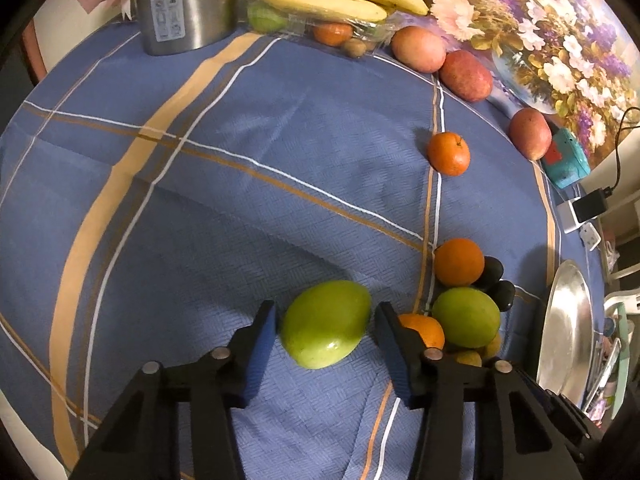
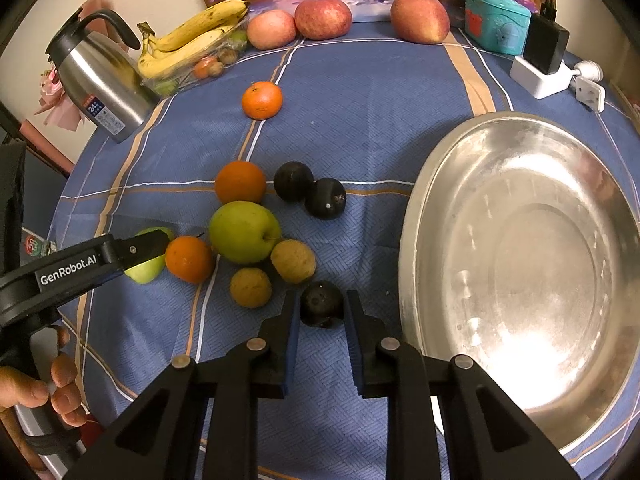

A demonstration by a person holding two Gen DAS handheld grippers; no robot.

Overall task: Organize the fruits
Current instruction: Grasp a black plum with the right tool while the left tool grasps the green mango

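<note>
Fingers (image 1: 266,322) of left gripper (image 1: 326,322) apart, straddling green apple (image 1: 325,324), small gaps both sides, no clamp; right gripper (image 2: 321,306) fingers pressed against dark plum (image 2: 322,305), looks clamped
Both fruits sitting on blue checked tablecloth (image 1: 240,184); plum just left of steel basin (image 2: 520,264), basin bare inside. Near the plum: two brown kiwis (image 2: 293,261), second green apple (image 2: 244,232), oranges (image 2: 189,259), two more dark plums (image 2: 325,198). Far edge: bananas (image 2: 192,38), three red apples (image 2: 323,18), steel thermos jug (image 2: 100,80)
</note>
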